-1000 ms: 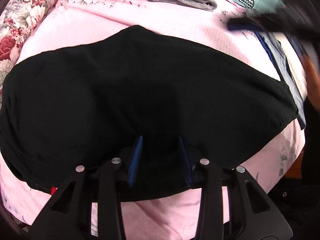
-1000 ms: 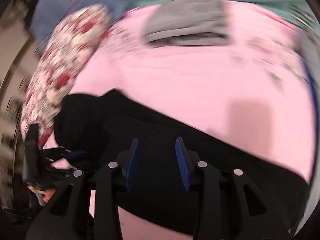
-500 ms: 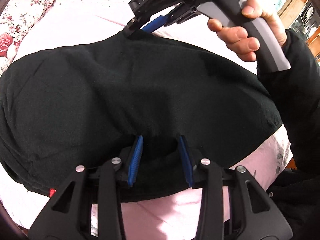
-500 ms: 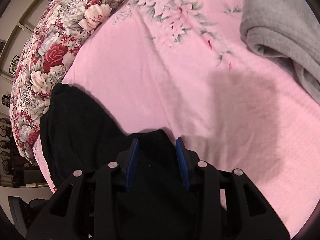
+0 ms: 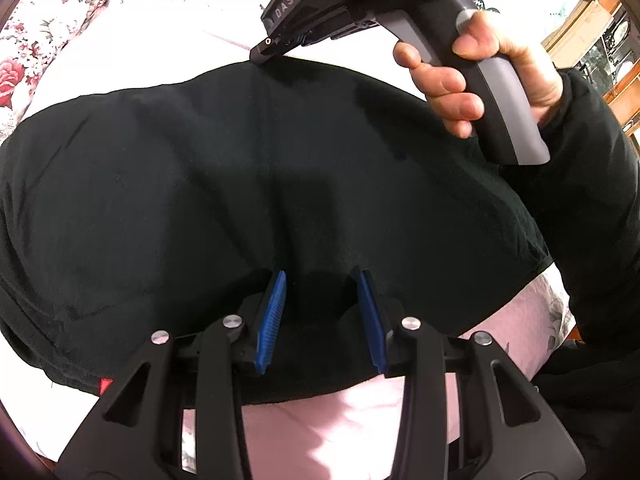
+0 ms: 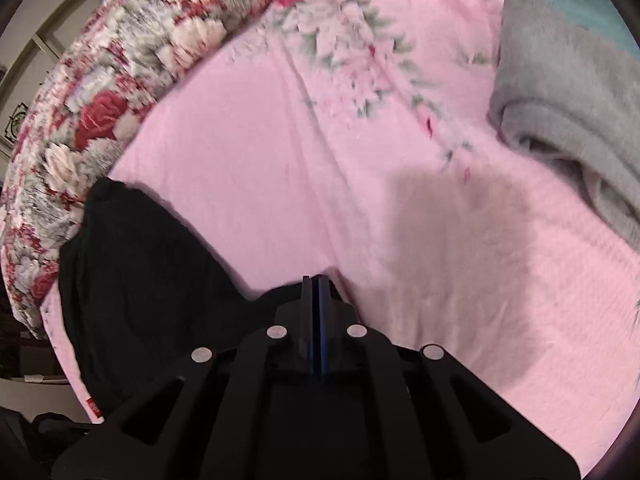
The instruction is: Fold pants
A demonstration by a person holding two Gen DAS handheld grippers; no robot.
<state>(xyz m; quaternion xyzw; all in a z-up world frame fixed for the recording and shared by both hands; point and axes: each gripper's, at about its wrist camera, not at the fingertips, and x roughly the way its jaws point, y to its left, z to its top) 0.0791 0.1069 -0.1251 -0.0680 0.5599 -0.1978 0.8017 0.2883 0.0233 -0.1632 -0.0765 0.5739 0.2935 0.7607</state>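
Black pants (image 5: 200,180) lie spread on a pink bedspread (image 5: 320,420). My left gripper (image 5: 320,312) stands open over their near edge, blue pads apart, with a hump of black cloth between them. My right gripper (image 6: 316,284) is shut on the far edge of the pants (image 6: 140,280), a pinch of black cloth at its tips. From the left wrist view, the right gripper (image 5: 262,50) meets that far edge, held by a hand (image 5: 480,72). A small red label (image 5: 105,385) shows at the pants' left end.
A folded grey garment (image 6: 560,112) lies on the bedspread (image 6: 360,160) beyond the pants to the right. A floral quilt (image 6: 120,92) rolls along the left side. A black sleeve (image 5: 580,180) reaches in from the right, with furniture (image 5: 600,40) behind it.
The right gripper swung in over the pants, came down onto their far edge and its jaws shut on the cloth. The left gripper stayed where it was, still open.
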